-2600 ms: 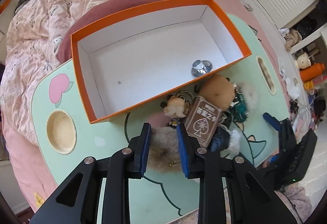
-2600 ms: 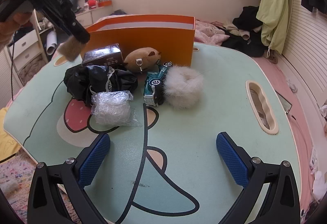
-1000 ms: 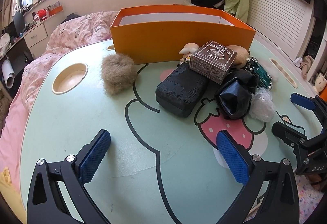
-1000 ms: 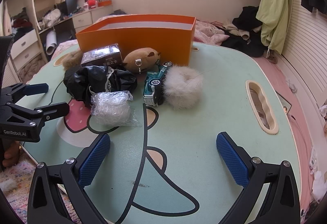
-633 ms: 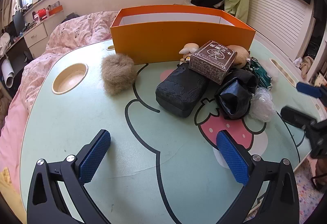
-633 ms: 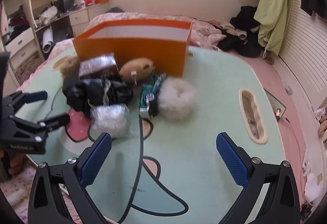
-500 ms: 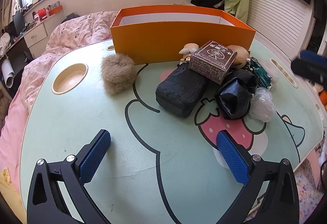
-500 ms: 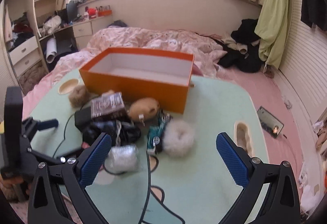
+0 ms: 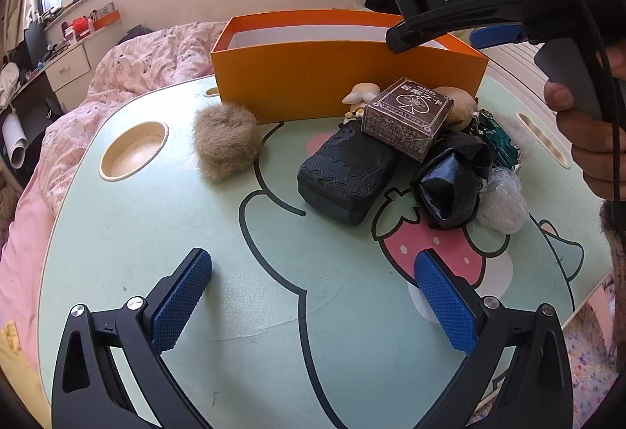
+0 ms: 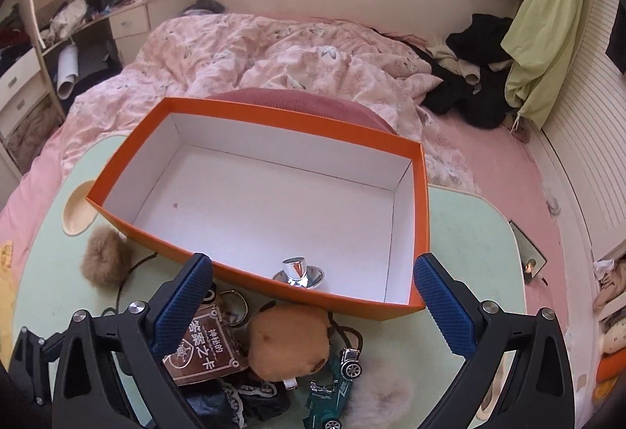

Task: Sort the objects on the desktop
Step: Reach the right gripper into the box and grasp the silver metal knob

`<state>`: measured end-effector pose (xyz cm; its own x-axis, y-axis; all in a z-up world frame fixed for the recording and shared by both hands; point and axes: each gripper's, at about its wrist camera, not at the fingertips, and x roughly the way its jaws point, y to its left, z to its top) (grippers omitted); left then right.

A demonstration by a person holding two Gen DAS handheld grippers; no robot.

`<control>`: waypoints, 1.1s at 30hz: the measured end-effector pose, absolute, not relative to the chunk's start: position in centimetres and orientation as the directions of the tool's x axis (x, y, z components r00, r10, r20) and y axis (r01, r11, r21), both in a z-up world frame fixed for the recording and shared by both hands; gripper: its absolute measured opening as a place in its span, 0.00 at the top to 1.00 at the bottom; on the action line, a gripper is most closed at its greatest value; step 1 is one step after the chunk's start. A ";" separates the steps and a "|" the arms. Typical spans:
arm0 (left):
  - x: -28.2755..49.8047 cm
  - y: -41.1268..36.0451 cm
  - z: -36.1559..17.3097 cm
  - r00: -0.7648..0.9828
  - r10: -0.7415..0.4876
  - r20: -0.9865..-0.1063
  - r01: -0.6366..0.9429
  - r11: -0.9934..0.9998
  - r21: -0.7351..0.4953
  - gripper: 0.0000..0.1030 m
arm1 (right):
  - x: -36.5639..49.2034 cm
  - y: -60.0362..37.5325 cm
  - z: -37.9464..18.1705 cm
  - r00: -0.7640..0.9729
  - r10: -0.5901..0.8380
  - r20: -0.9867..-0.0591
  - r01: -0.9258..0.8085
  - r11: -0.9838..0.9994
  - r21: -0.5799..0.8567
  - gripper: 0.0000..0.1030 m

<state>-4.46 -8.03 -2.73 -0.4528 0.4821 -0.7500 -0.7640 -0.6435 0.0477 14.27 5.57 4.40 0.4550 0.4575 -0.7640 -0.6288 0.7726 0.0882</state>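
My left gripper (image 9: 313, 292) rests low at the table's near edge, open and empty. Ahead lie a brown fur ball (image 9: 225, 141), a black case (image 9: 346, 172), a brown card box (image 9: 407, 121), a black bag (image 9: 454, 178) and bubble wrap (image 9: 502, 200), all in front of the orange box (image 9: 344, 65). My right gripper (image 10: 313, 296) hangs open and empty high above the orange box (image 10: 420, 233), which holds a silver knob (image 10: 298, 272). Below it sit the card box (image 10: 207, 346), a tan plush (image 10: 289, 341), a green toy car (image 10: 336, 386) and white fur (image 10: 379, 390).
The mint table (image 9: 137, 233) has a round cup recess (image 9: 133, 149) at the left and a slot (image 9: 542, 137) at the right. A hand (image 9: 587, 131) holds the right gripper (image 9: 434, 37) overhead. A pink bed (image 10: 274, 49) lies behind the table.
The left gripper let go of the brown fur ball, which lies beside the box, and has since stayed still. The right gripper rose from table level to above the orange box, still open.
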 end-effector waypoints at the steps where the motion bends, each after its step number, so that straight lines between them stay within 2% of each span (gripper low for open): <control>1: -4.5 -8.0 -2.7 -0.452 0.482 -0.750 -0.765 -0.643 0.048 0.00 | 14.3 5.6 4.3 0.451 0.457 -0.767 -0.629 0.772 0.090 0.00; 10: -4.4 -8.1 -2.7 -0.449 0.486 -0.750 -0.769 -0.637 0.047 0.00 | 13.9 5.7 3.7 0.457 0.434 -0.777 -0.634 0.771 0.058 0.00; 15: -4.4 -8.1 -2.6 -0.447 0.487 -0.750 -0.772 -0.634 0.048 0.00 | 13.8 5.5 7.2 0.428 0.507 -0.748 -0.691 0.717 0.091 0.00; 18: -4.4 -8.1 -2.7 -0.446 0.489 -0.750 -0.774 -0.632 0.048 0.00 | 16.5 6.5 8.6 0.273 0.515 -0.813 -0.720 0.670 0.182 0.01; 19: -4.4 -8.1 -2.7 -0.445 0.489 -0.750 -0.774 -0.631 0.048 0.00 | 17.8 7.2 8.2 0.170 0.501 -0.848 -0.718 0.653 0.242 0.06; 20: -4.4 -8.1 -2.6 -0.445 0.489 -0.750 -0.775 -0.630 0.048 0.00 | 19.0 7.7 7.6 0.073 0.484 -0.872 -0.701 0.647 0.301 0.18; 22: -4.4 -8.1 -2.6 -0.444 0.490 -0.750 -0.776 -0.629 0.048 0.00 | 20.9 8.5 6.1 -0.045 0.444 -0.895 -0.650 0.667 0.364 0.33; 26: -4.7 -8.0 -2.3 -0.441 0.493 -0.750 -0.779 -0.626 0.047 0.00 | 22.5 10.0 3.8 -0.051 0.328 -0.943 -0.622 0.728 0.287 0.33; 30: -4.7 -8.0 -2.3 -0.440 0.493 -0.750 -0.780 -0.624 0.048 0.00 | 22.9 10.8 1.3 -0.111 0.276 -0.955 -0.596 0.750 0.286 0.32; 33: -4.7 -7.8 -2.1 -0.440 0.494 -0.750 -0.782 -0.622 0.049 0.00 | 22.0 11.2 0.5 -0.054 0.211 -0.976 -0.633 0.749 0.196 0.32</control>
